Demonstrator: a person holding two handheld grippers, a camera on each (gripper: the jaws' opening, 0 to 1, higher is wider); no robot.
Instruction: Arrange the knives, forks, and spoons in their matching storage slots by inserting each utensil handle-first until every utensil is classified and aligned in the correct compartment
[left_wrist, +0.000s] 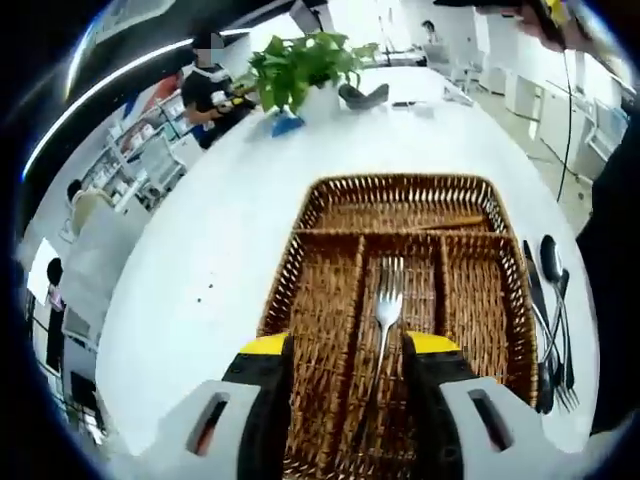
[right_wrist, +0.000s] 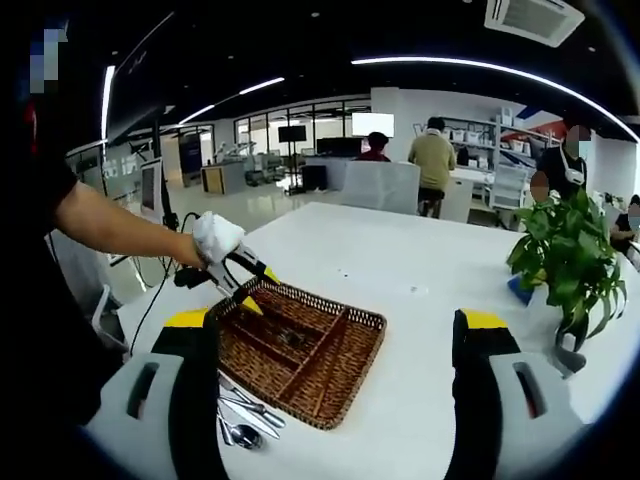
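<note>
Fork (left_wrist: 386, 310) laid in wicker tray (left_wrist: 325, 300) middle slot; left claw (left_wrist: 348, 345) apart, right claw (right_wrist: 340, 335) apart; handle snagged by weave risks skewed fork.

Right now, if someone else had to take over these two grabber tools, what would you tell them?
Left gripper: jaws apart over the wicker tray, with a fork between them, lying in the middle slot, tines away from the camera; I cannot tell if it is gripped.
Right gripper: open, empty, held back from the tray.
Done: that one fork is in the tray.
Left: the remaining utensils lie on the white table beside the tray, waiting to be sorted.
</note>
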